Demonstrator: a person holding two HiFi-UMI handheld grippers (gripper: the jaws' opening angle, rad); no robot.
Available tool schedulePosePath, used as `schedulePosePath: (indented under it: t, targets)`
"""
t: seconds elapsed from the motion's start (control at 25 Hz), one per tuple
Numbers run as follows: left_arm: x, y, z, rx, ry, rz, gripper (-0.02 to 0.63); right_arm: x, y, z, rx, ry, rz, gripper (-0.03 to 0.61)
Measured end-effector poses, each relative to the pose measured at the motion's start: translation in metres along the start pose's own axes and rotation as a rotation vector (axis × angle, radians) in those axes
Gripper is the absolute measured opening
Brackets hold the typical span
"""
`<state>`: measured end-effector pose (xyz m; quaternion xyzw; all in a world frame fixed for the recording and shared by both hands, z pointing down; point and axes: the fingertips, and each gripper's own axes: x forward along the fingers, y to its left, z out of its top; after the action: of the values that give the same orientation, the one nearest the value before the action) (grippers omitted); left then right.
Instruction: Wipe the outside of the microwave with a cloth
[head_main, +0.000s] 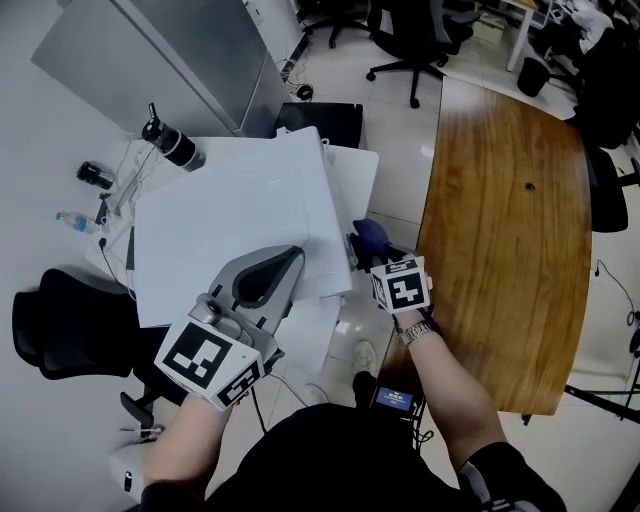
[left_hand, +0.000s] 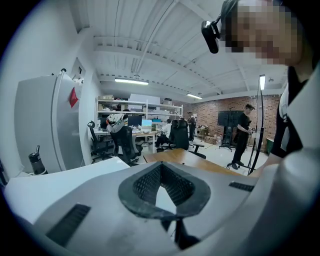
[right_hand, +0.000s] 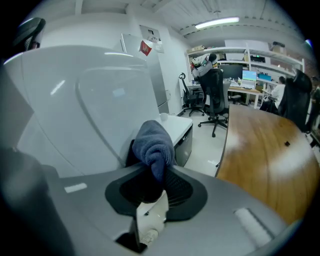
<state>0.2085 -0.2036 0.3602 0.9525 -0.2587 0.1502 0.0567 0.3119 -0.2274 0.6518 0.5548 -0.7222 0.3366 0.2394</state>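
The white microwave (head_main: 230, 220) fills the middle of the head view, seen from above. My left gripper (head_main: 290, 255) is shut and empty, its jaws lying over the near right part of the microwave's top; in the left gripper view the left gripper (left_hand: 162, 187) has nothing between its closed jaws. My right gripper (head_main: 362, 255) is shut on a bunched dark blue cloth (head_main: 368, 238) beside the microwave's right side. In the right gripper view the cloth (right_hand: 152, 145) sticks out of the jaws, close against the microwave's white side wall (right_hand: 75, 110).
A large wooden table (head_main: 510, 220) stands to the right. A dark bottle (head_main: 172, 142) stands at the microwave's far left corner. A grey cabinet (head_main: 170, 50) rises behind. A black office chair (head_main: 50, 320) is at the left, and a low white unit (head_main: 355, 175) is behind the cloth.
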Motion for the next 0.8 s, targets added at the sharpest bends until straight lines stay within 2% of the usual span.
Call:
schedulePosePath:
  t: [0.4, 0.8]
  targets:
    - [-0.065, 0.005, -0.011, -0.034, -0.088, 0.019, 0.005, -0.102, 0.017, 0.021, -0.061, -0.135, -0.12, 0.074]
    - [-0.171, 0.028, -0.046, -0.033, -0.127, 0.09, 0.005, -0.2, 0.094, 0.034, -0.136, -0.281, -0.219, 0.074]
